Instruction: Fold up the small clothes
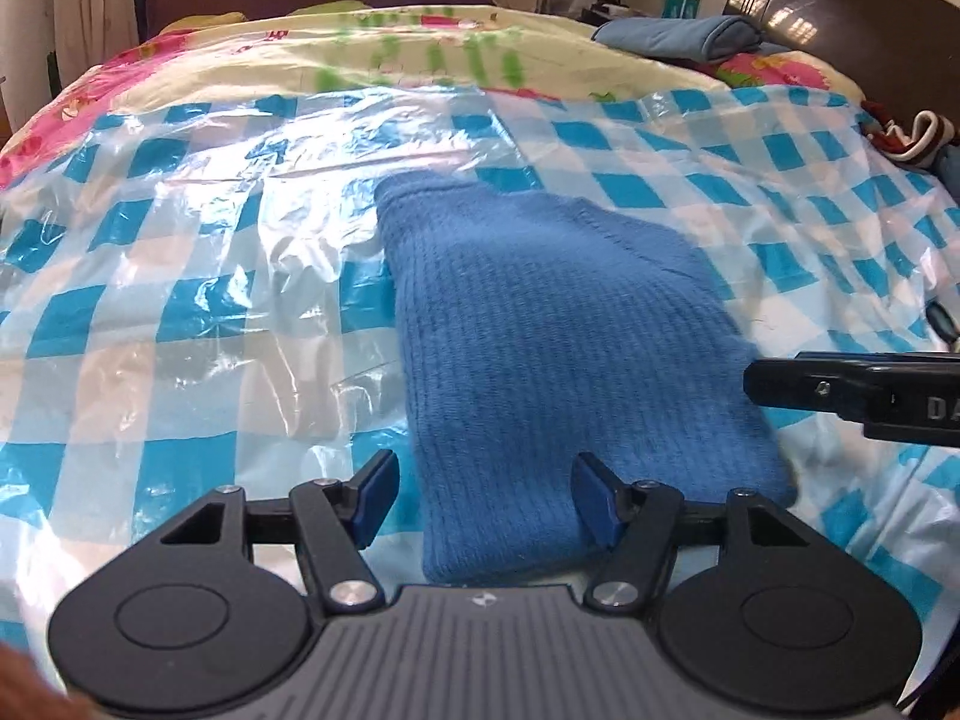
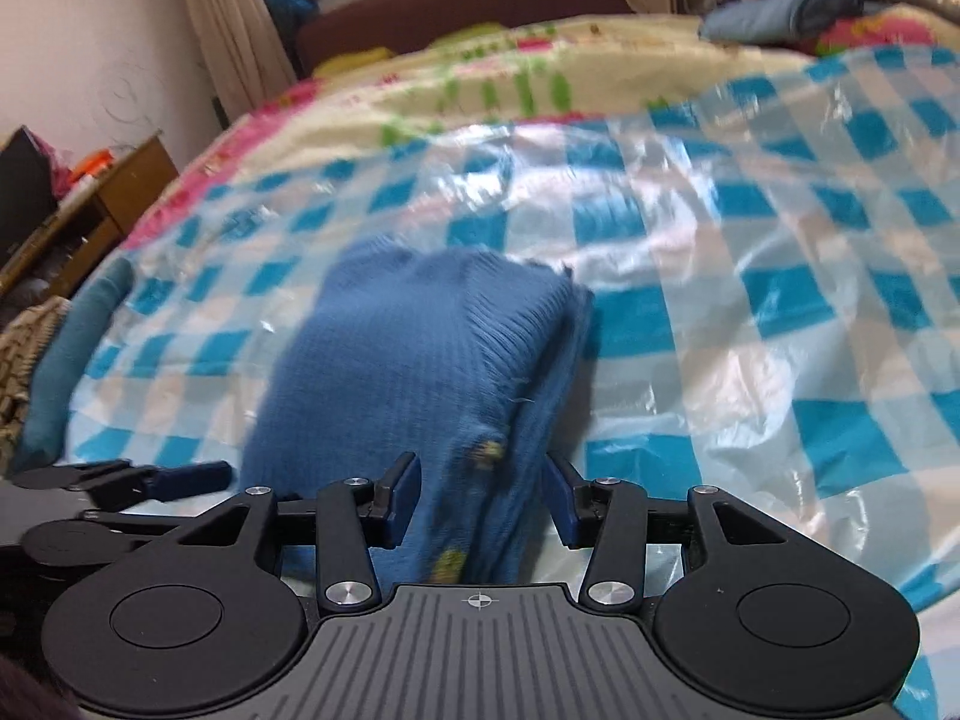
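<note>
A blue knit garment lies folded and flat on the blue-and-white checked plastic sheet that covers the bed. My left gripper is open just above the garment's near left corner, and its pads touch nothing. My right gripper hovers over the garment's near right edge, where the stacked layers show. Cloth sits between its open fingers, but the pads do not press on it. In the left wrist view the right gripper's fingers reach in from the right. The left gripper's fingers show at the left of the right wrist view.
A floral bedsheet lies beyond the plastic sheet. A folded grey-blue cloth rests by the dark headboard. A red and white garment sits at the right edge. A wooden cabinet stands beside the bed.
</note>
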`<move>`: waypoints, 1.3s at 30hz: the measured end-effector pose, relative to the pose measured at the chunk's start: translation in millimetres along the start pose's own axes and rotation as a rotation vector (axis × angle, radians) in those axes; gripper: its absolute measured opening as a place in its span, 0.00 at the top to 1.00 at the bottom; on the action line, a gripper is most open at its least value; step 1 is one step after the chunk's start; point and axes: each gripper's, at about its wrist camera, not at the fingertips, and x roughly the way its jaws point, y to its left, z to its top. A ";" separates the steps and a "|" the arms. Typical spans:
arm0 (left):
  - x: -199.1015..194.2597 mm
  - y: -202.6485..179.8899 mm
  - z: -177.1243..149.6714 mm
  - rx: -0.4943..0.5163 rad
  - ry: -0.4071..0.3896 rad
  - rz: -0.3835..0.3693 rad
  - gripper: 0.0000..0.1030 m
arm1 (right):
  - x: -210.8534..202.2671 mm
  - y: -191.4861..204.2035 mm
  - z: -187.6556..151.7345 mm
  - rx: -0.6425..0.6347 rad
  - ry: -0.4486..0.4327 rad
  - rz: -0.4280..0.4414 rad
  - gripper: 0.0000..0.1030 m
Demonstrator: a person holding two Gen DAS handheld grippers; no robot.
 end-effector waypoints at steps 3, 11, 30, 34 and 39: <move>-12.6 -2.3 0.6 -0.001 -0.018 -0.010 0.34 | -19.9 9.7 -1.0 -0.017 -0.049 0.021 0.56; -59.2 -6.7 9.2 0.008 -0.099 -0.040 0.30 | -75.7 27.6 5.0 -0.035 -0.186 0.058 0.50; -29.6 -6.9 -31.3 -0.044 0.037 0.038 0.21 | -23.7 27.8 -57.9 -0.007 -0.068 -0.076 0.32; -26.3 -6.9 -34.8 -0.045 0.044 0.046 0.21 | -19.2 25.9 -64.5 -0.004 -0.058 -0.074 0.32; -24.0 -8.5 -36.8 -0.033 0.046 0.060 0.21 | -16.7 23.7 -69.0 0.018 -0.054 -0.087 0.30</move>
